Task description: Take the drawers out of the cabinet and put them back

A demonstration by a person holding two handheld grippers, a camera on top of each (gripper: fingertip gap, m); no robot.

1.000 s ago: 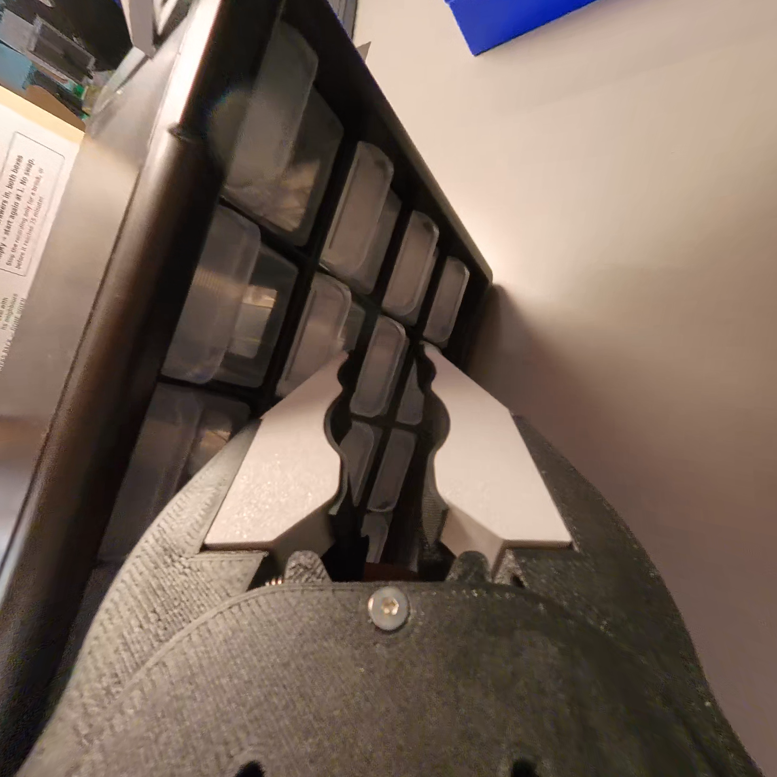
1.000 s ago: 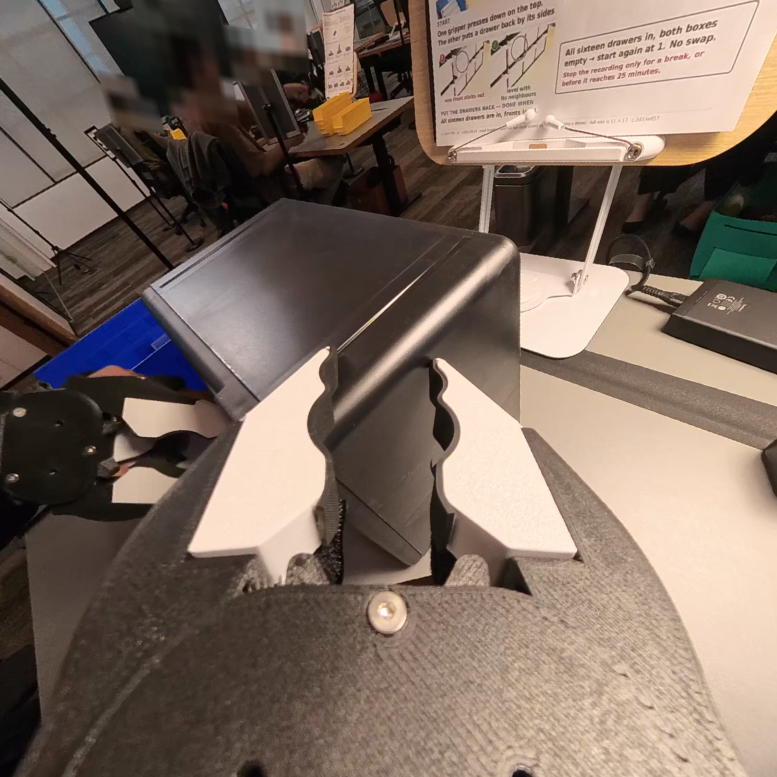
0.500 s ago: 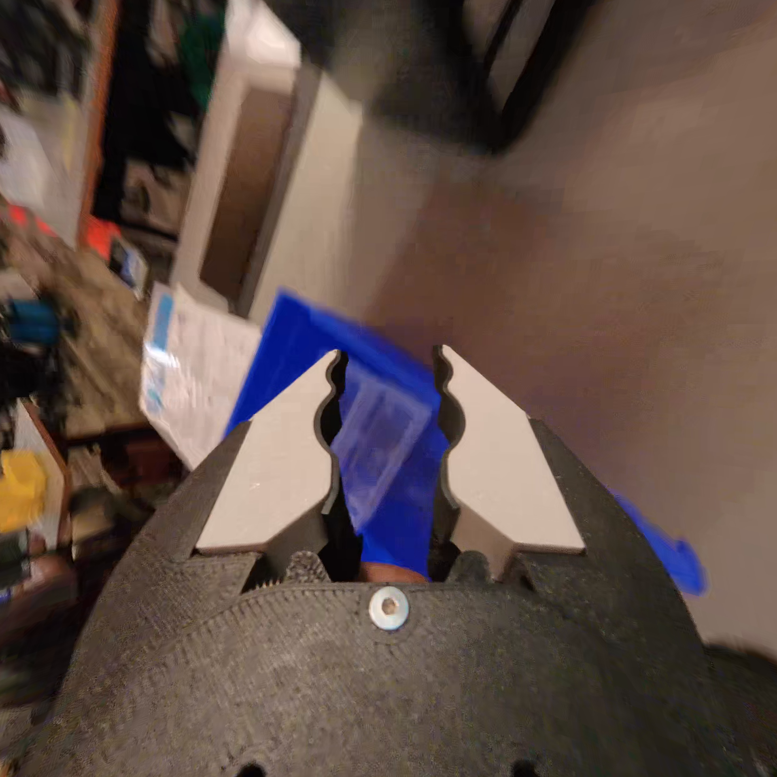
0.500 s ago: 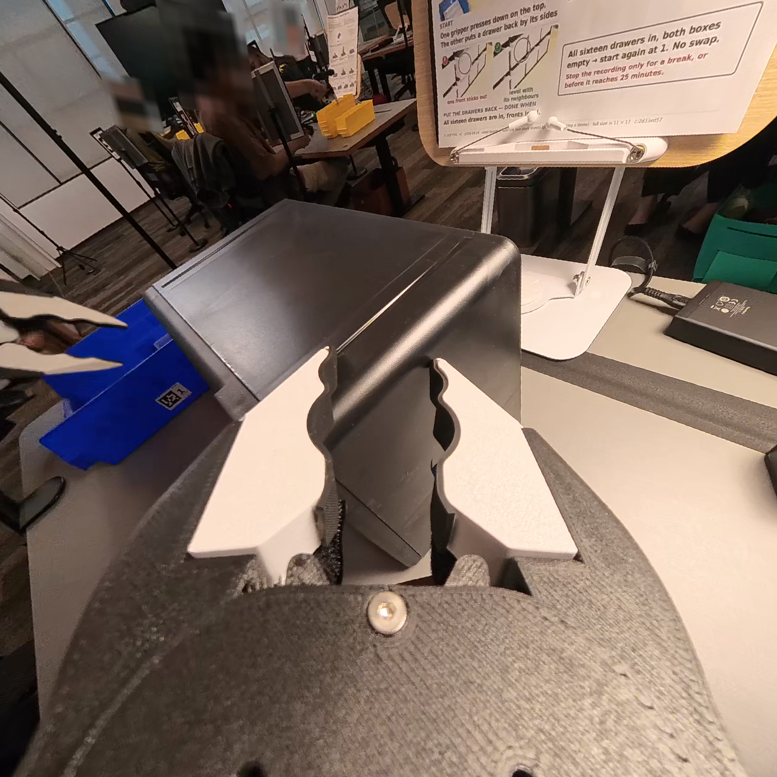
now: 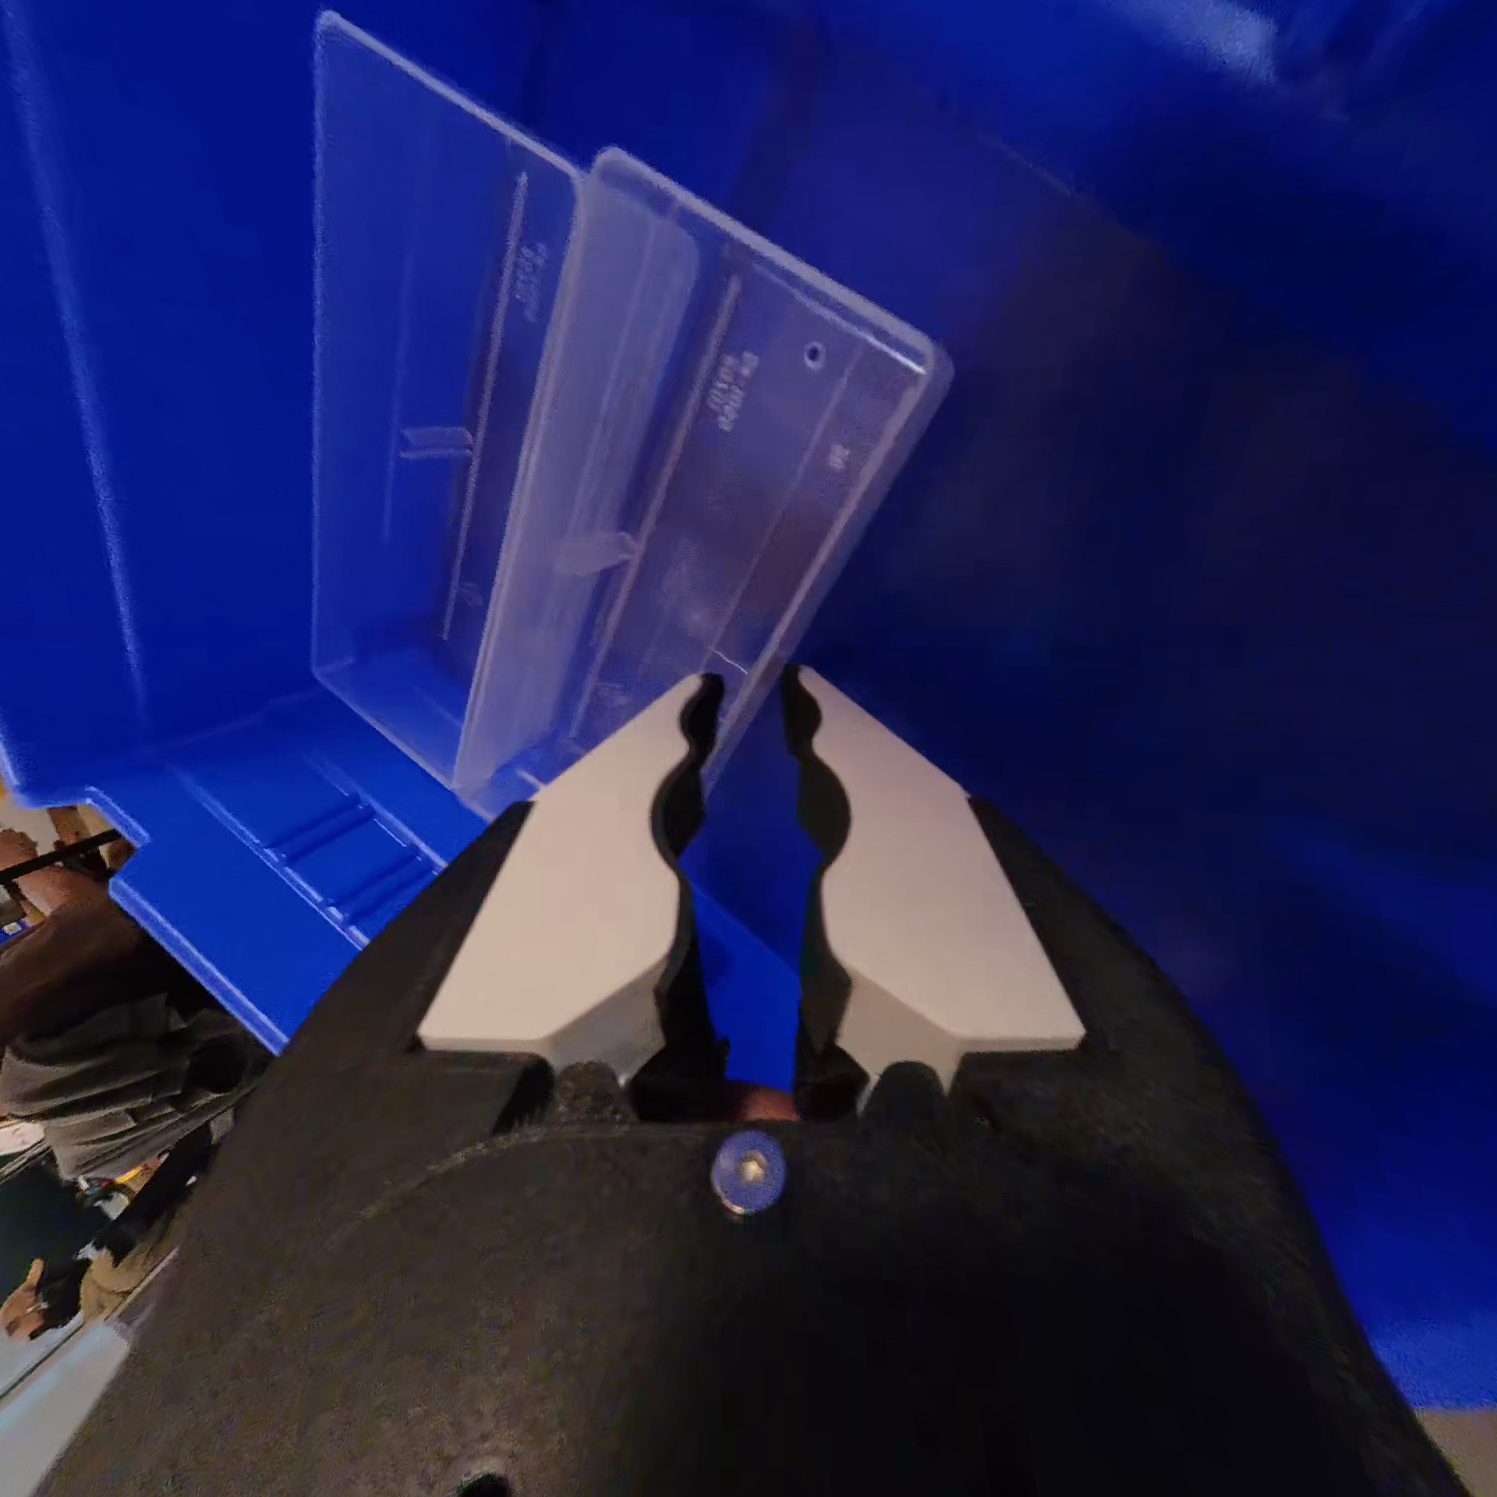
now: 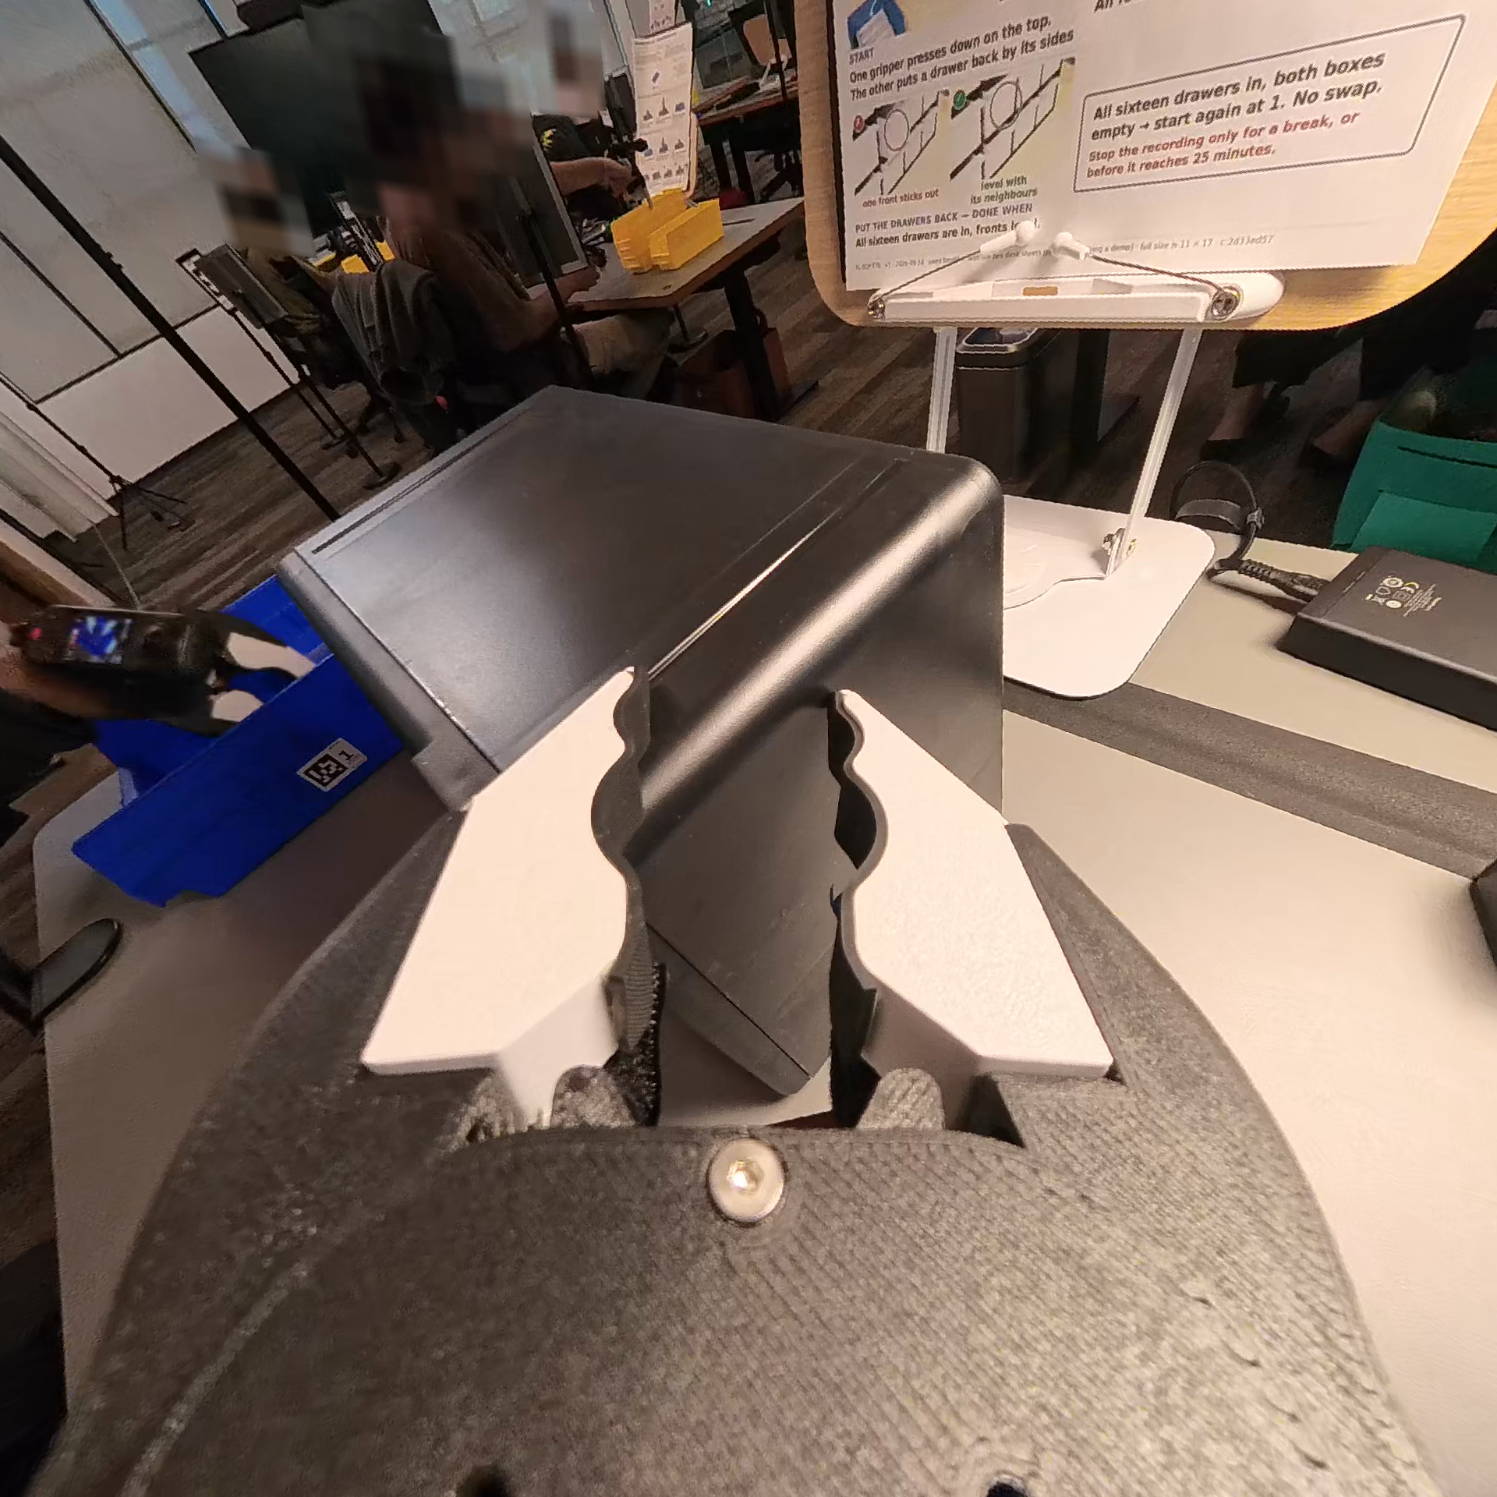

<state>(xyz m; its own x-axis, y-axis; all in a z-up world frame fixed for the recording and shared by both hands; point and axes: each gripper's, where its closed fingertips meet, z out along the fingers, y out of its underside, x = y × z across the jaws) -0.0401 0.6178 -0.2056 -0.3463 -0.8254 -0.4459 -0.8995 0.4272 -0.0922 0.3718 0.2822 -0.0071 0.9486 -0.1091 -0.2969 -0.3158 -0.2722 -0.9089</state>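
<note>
Table: a pale grey table with a dark strip across it.
Cabinet: the black cabinet stands on the table.
Blue bin: the blue bin sits on the table just left of the cabinet.
Drawers: two clear drawers lie inside the blue bin.
Left gripper: the left gripper is down in the bin, jaws narrow, with the edge of a clear drawer between its tips; I cannot tell if they pinch it.
Right gripper: the right gripper is over the cabinet's top edge, jaws wide, gripping nothing.
Room: a white stand with a paper sheet, desks, yellow bins, a wood floor, a person sitting far back.
</note>
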